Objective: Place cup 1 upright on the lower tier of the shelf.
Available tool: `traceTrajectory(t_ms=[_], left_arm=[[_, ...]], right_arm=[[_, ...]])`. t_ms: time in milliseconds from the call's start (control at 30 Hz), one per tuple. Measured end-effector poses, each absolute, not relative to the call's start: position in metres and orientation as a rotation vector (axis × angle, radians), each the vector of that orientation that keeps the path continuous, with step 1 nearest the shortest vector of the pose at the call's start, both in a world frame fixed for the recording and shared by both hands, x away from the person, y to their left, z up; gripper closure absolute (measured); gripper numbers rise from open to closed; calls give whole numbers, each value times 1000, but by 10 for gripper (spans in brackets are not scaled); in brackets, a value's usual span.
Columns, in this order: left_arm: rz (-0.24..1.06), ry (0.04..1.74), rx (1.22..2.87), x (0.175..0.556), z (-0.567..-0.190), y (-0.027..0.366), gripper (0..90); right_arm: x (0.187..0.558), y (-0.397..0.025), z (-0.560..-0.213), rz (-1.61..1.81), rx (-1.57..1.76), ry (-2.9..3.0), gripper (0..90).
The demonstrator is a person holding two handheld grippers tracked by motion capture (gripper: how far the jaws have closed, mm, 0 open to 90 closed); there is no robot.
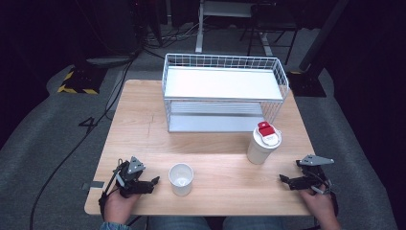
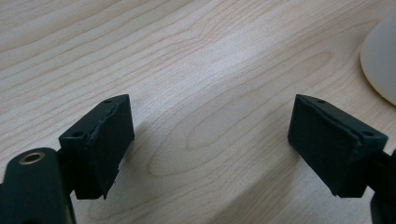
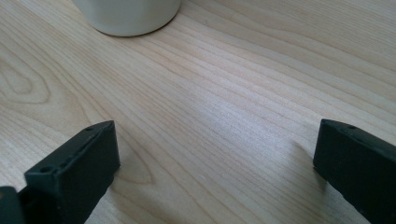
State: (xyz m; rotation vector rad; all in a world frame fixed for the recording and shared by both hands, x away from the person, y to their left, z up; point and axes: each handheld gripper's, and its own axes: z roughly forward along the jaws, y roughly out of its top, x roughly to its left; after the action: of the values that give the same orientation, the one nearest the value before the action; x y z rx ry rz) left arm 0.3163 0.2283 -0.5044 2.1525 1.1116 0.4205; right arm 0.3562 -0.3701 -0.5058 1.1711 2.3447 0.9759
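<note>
A small white open cup (image 1: 181,178) stands near the table's front edge, at the middle. A taller white cup with a red and white lid (image 1: 263,142) stands to its right, in front of the rack. My left gripper (image 1: 151,184) rests at the front left, just left of the small cup, open with nothing between its jaws (image 2: 210,154); the cup's edge (image 2: 380,60) shows at the right of the left gripper view. My right gripper (image 1: 286,181) rests at the front right, open and empty (image 3: 215,172), with the lidded cup's base (image 3: 127,16) ahead of it.
A white wire rack with two shelves (image 1: 222,91) stands at the back of the wooden table (image 1: 143,139). Grey carpet, cables and dark equipment surround the table.
</note>
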Motion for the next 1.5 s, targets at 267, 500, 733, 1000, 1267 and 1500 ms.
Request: traceTrajectory(t_ms=[267,500,733,1000,1267,1500], left_arm=[[426,1140,2140,316,-505,229,144],[422,1171,2147,318,-505,229,26],[444,1118,2097,312,-495,230,0],[467,1060,2038,303,-483,231,0],[461,1017,1906,294,-472,231,0],[465,971,1845,286,-462,229,0]], right_arm=[[356,-370,-506,975,1174,2343,5],[356,-370,-506,974,1178,2339,6],[356,-370,-506,973,1178,2338,6],[356,-370,-506,974,1178,2339,5],[356,-370,-506,974,1183,2335,6],[356,-370,-506,974,1182,2335,6]])
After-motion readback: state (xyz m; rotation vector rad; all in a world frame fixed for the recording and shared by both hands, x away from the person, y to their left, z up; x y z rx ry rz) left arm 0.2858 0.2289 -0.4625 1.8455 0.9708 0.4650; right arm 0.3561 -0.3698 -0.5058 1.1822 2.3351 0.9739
